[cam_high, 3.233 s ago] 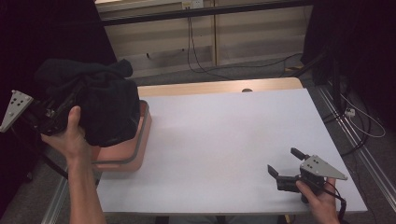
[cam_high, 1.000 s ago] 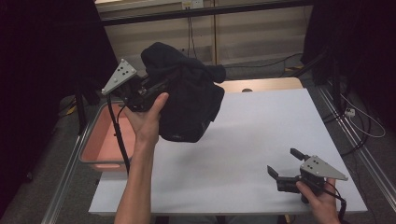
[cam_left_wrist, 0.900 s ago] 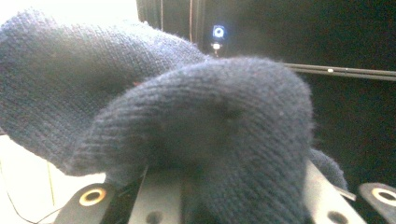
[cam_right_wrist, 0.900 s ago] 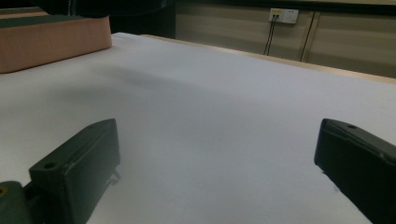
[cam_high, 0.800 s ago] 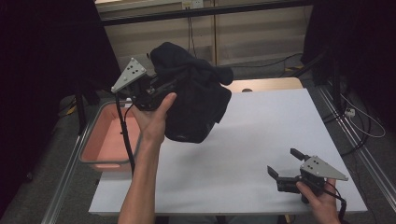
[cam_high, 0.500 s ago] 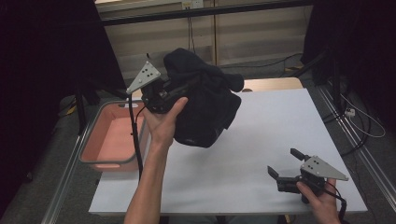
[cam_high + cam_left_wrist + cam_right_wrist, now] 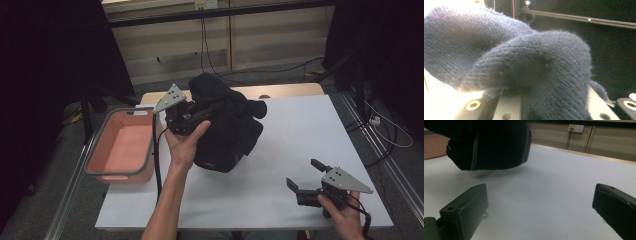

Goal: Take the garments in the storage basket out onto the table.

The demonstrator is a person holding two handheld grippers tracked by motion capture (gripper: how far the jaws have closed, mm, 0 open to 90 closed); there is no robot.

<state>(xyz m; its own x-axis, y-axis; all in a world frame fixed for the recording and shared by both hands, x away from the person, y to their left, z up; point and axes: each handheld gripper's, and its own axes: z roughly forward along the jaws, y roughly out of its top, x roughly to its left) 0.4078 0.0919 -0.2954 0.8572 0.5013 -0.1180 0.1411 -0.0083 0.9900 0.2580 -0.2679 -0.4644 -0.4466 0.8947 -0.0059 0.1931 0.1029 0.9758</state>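
A dark knitted garment [image 7: 225, 127] hangs bunched from my left gripper [image 7: 200, 111], which is shut on it above the left middle of the white table [image 7: 300, 130]. In the left gripper view the navy knit [image 7: 524, 70] lies right over the jaws and hides them. Its lower hem [image 7: 489, 147] hangs just above the table in the right gripper view. My right gripper [image 7: 306, 175] rests at the table's front right, jaws wide apart with nothing between them; its fingers [image 7: 464, 207] frame bare white table.
A pink tub [image 7: 122, 147] with a grey rim stands at the table's left edge. Cables run along the floor behind the table and at its right side. A wooden strip [image 7: 295, 90] edges the table's far side.
My left gripper has carried the garment from over the pink tub rightward and down over the table. The right gripper has stayed put.
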